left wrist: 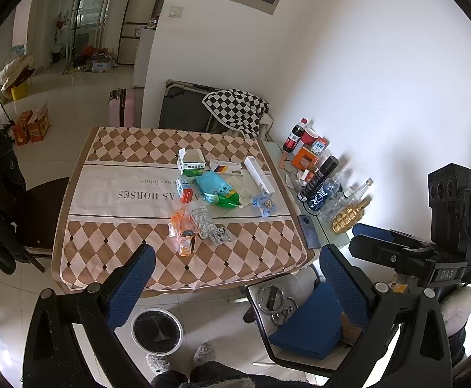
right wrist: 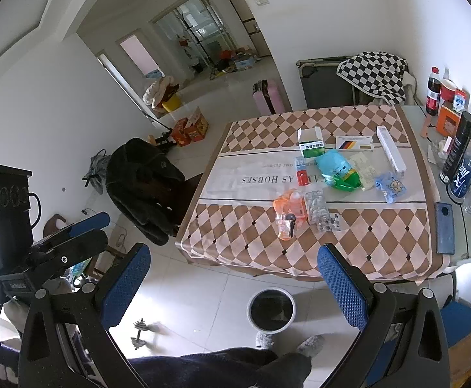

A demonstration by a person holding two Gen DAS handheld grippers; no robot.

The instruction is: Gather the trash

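Trash lies in the middle of the checkered tablecloth (left wrist: 112,236): an orange wrapper (left wrist: 181,231), silver blister packs (left wrist: 203,218), a blue-green bag (left wrist: 219,190), a green-white box (left wrist: 190,161), a long white box (left wrist: 258,174) and a small blue wrapper (left wrist: 263,205). The same pile shows in the right wrist view, with the orange wrapper (right wrist: 287,215) and the bag (right wrist: 337,169). A round bin (left wrist: 156,330) stands on the floor in front of the table; it also shows in the right wrist view (right wrist: 271,309). My left gripper (left wrist: 235,262) and right gripper (right wrist: 234,260) are open, empty, and held above the floor short of the table.
Bottles and cans (left wrist: 326,177) stand along the table's right side by the wall, with a phone (left wrist: 309,231) near the edge. A chair with a black jacket (right wrist: 145,181) stands left of the table. A blue-cushioned stool (left wrist: 309,326) and dumbbells (right wrist: 141,333) are on the floor.
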